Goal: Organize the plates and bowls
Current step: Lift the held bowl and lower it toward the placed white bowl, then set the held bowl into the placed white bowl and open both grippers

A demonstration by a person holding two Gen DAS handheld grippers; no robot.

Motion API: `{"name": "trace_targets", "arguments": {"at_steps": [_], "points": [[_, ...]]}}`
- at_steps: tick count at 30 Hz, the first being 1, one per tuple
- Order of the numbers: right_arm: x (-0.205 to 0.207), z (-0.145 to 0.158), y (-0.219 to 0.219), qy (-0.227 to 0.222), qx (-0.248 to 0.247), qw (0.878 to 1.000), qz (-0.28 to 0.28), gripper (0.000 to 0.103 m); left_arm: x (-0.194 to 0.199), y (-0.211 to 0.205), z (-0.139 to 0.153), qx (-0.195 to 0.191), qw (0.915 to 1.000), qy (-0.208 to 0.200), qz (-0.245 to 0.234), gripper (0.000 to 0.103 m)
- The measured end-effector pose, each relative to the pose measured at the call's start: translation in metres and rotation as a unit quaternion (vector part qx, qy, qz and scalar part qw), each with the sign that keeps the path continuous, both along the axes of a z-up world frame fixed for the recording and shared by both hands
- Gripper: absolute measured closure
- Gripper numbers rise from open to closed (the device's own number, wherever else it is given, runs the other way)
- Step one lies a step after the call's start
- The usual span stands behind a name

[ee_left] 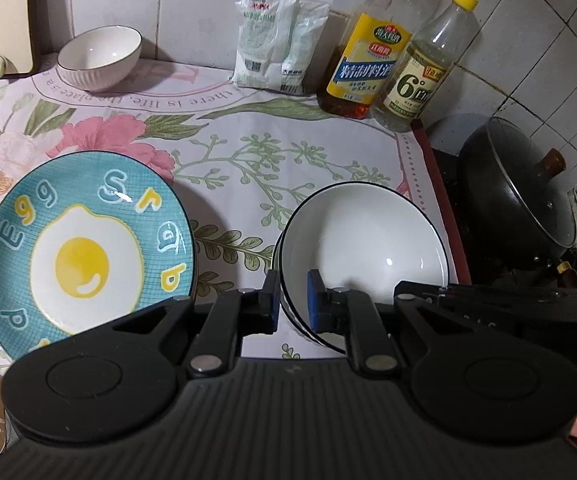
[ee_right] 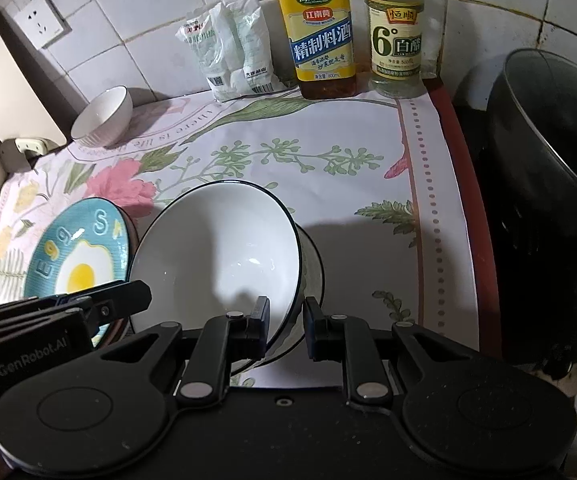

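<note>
So the egg plate sits on the counter at about 9 o'clock, with the big bowl just beside it at 3. A small bowl is way back at 11, by the wall. At 12, two salt bags, then two bottles next to them toward 1. A lidded wok sits off the counter's edge at 3.

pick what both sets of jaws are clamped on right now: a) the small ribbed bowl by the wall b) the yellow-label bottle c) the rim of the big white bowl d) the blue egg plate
c: the left gripper and the right gripper each have their jaws shut on the near rim of the big white bowl, which is tilted; the egg plate lies beside it untouched.
</note>
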State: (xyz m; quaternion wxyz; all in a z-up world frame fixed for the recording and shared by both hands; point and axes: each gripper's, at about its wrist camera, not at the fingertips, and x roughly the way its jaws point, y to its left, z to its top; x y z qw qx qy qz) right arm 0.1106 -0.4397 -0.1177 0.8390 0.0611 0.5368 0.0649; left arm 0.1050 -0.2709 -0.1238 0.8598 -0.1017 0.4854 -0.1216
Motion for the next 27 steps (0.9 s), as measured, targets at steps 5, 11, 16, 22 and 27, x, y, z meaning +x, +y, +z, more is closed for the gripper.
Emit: {"name": "trace_targets", "arguments": {"at_steps": [5,11,16,22,27], "points": [[0.007,-0.01,0.003,0.0,-0.019,1.0,0.013,0.079,0.007,-0.005,-0.007,0.009,0.9999,0.007,-0.013,0.09],[0.007,-0.016,0.012,-0.002,-0.065,0.997,0.032,0.076,0.011,-0.011,-0.014,0.018,0.9993,0.022,-0.024,0.091],[0.004,-0.016,0.019,-0.013,-0.088,0.994,0.057,0.071,0.011,-0.017,-0.013,0.042,0.9982,0.027,-0.034,0.09],[-0.007,-0.004,0.021,-0.039,-0.081,0.994,0.055,0.061,0.002,-0.019,0.0,0.046,0.9972,0.039,-0.044,0.082],[-0.023,0.011,0.015,-0.057,-0.075,0.994,0.05,0.053,-0.011,-0.012,0.013,0.053,0.9963,0.047,-0.047,0.068]]}}
